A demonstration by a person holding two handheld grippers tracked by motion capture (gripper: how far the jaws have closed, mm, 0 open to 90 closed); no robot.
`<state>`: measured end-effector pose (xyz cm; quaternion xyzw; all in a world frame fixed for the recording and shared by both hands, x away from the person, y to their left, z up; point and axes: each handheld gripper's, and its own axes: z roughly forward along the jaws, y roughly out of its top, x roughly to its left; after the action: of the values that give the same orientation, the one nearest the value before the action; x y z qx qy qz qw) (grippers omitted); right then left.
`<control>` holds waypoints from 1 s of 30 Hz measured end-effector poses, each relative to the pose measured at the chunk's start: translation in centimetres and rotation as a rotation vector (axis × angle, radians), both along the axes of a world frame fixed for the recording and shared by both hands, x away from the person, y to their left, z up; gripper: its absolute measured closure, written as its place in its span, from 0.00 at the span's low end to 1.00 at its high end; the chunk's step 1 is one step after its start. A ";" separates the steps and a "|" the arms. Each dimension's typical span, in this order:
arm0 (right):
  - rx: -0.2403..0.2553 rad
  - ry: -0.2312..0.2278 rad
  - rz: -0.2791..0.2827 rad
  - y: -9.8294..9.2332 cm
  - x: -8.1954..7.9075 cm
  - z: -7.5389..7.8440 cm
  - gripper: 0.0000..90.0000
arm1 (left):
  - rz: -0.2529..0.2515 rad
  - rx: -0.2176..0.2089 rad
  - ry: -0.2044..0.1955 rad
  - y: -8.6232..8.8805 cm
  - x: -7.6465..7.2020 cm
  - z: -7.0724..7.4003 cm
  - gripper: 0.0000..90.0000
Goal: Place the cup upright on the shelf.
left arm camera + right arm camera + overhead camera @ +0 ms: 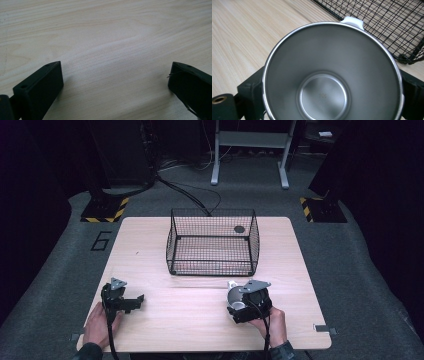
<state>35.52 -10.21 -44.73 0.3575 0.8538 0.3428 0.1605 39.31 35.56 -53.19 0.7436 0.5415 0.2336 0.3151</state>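
Two low hands: left tongs [115,82] spread, right tongs [332,92] pinching steel cup [329,75] beside basket [212,242].

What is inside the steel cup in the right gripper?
Nothing: the steel cup shows bare metal walls and a bare bottom. The right gripper clamps its outside; the table beneath it is covered.

"6" on the floor [101,240]

The wire basket [212,241] stands on the desk [150,250] at centre rear. The cup [332,75] sits before the basket's front right corner, between the right hand-held gripper [240,302] jaws. The left hand-held gripper [131,302] lies before and left of the basket.
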 end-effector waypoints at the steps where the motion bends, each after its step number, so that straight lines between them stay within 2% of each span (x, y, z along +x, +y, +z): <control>1: -0.004 0.000 0.002 0.0 0.0 0.1 0.07 | 0.000 0.000 0.000 0.0 0.0 0.0 0.00; 4: 0.009 -0.008 -0.010 -0.1 0.1 0.3 0.07 | 0.000 0.000 0.000 0.0 0.0 0.0 0.00; 5: 0.001 -0.007 0.003 -0.2 0.1 0.5 0.07 | 0.000 0.000 0.000 0.0 0.0 0.0 0.00; 11: 0.003 -0.024 0.004 -0.3 0.4 1.0 0.07 | 0.000 0.000 0.000 0.0 0.0 0.0 0.00; 13: 0.005 -0.015 -0.007 -0.3 0.4 1.1 0.07 | 0.000 0.000 0.000 0.0 0.0 0.0 0.00; 15: 0.005 -0.025 0.007 -0.4 0.6 1.3 0.07 | 0.000 0.000 0.000 0.0 0.0 0.0 0.00; 16: 0.008 -0.021 -0.007 -0.4 0.5 1.3 0.07 | 0.000 0.000 0.000 0.0 0.0 0.0 0.00; 29: 0.010 -0.056 -0.005 -0.7 1.0 2.6 0.07 | 0.000 0.000 0.000 0.0 0.0 0.0 0.00; 30: 0.010 -0.048 -0.012 -0.7 1.0 2.7 0.07 | 0.000 0.000 0.000 0.0 0.0 0.0 0.00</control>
<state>36.53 -10.92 -41.98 0.3552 0.8458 0.3544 0.1811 39.32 35.56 -53.19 0.7436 0.5414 0.2336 0.3152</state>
